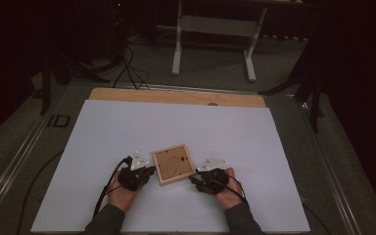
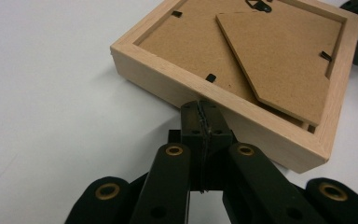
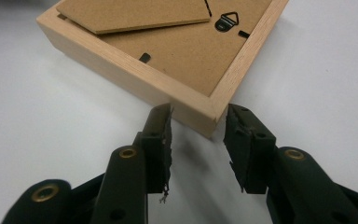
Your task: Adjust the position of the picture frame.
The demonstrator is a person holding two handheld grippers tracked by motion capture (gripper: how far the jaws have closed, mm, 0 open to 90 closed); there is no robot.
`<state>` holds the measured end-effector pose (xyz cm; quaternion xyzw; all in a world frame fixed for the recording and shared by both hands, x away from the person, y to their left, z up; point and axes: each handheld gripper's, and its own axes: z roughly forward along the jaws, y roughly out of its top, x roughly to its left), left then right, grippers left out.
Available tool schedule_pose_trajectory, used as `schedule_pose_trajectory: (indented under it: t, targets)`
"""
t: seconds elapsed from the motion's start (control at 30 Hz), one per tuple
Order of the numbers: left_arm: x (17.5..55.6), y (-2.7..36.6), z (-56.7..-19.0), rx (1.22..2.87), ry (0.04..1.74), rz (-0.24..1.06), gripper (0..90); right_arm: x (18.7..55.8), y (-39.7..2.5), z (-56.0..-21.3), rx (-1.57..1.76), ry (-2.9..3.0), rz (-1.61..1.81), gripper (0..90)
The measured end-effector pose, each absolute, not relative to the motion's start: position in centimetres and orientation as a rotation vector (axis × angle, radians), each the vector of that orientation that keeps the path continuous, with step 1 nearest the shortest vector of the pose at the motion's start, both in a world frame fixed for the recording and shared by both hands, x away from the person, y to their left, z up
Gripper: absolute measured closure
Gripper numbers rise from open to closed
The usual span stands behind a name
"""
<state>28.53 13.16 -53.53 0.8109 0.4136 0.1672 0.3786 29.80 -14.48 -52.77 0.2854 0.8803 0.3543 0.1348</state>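
Note:
A small light-wood picture frame (image 1: 174,164) lies face down on the white sheet, its brown backing board and folded stand flap (image 2: 279,60) facing up. My left gripper (image 1: 145,173) is at the frame's left side. In the left gripper view its jaws (image 2: 200,112) are shut on nothing, and the tips press against the frame's wooden edge (image 2: 168,79). My right gripper (image 1: 195,178) is at the frame's near right corner. It stands open (image 3: 199,114), with that corner of the frame (image 3: 182,51) between the tips. A black hanger clip (image 3: 227,21) shows on the backing.
The white sheet (image 1: 176,127) covers most of the table, and a wooden strip (image 1: 176,96) shows along its far edge. Beyond the table are the white legs of a desk (image 1: 213,44) and cables on the floor (image 1: 127,68). A cable trails from each gripper.

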Motion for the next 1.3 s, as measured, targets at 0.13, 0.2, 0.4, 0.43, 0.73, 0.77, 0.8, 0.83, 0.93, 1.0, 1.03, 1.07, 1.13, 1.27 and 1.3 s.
schedule_pose_trajectory:
  t: [0.13,0.2,0.4,0.43,0.73,0.77,0.8,0.83,0.93,1.0,1.03,1.07,1.13,1.27,1.3]
  targets:
    - [29.0,13.0,-53.5,2.073,1.081,0.446,89.6,29.8,-14.3,-52.8,0.829,2.541,1.021,63.0]
    - [29.3,12.9,-53.5,2.076,1.089,0.452,89.6,29.9,-14.2,-52.9,0.828,2.534,1.021,63.9]
    - [30.0,12.7,-53.6,2.059,1.121,0.47,89.6,30.0,-14.1,-52.9,0.836,2.52,1.019,66.6]
    - [30.2,12.6,-53.6,2.063,1.126,0.477,89.6,30.0,-14.1,-52.9,0.836,2.52,1.019,66.6]
    - [31.6,12.2,-53.2,2.087,1.146,0.5,89.6,30.7,-13.9,-53.1,0.866,2.491,1.028,69.2]
    - [31.7,12.2,-53.2,2.086,1.149,0.498,89.6,30.7,-13.9,-53.1,0.867,2.491,1.028,69.7]
    - [31.9,12.2,-53.2,2.084,1.153,0.498,89.6,30.8,-13.9,-53.1,0.871,2.488,1.031,70.1]
    - [32.1,12.1,-53.1,2.089,1.155,0.501,89.6,30.8,-13.9,-53.1,0.873,2.486,1.032,70.3]
    - [32.6,11.9,-53.1,2.089,1.162,0.505,89.6,31.0,-13.9,-53.1,0.881,2.478,1.029,71.9]
    - [32.8,11.7,-53.1,2.085,1.169,0.509,89.6,31.1,-14.0,-53.1,0.885,2.471,1.031,73.5]
    - [33.0,11.7,-53.1,2.082,1.172,0.508,89.6,31.2,-14.1,-53.1,0.893,2.467,1.029,74.2]
    - [33.1,11.6,-53.1,2.082,1.174,0.504,89.6,31.3,-14.2,-53.1,0.899,2.462,1.028,74.5]
    - [33.3,11.5,-53.1,2.076,1.181,0.506,89.6,31.3,-14.3,-53.1,0.899,2.458,1.028,74.6]
    - [33.8,11.4,-53.1,2.071,1.191,0.506,89.6,31.5,-14.3,-53.2,0.908,2.451,1.036,74.9]
    - [33.9,11.4,-53.1,2.07,1.191,0.504,89.6,31.6,-14.3,-53.2,0.909,2.449,1.037,75.0]
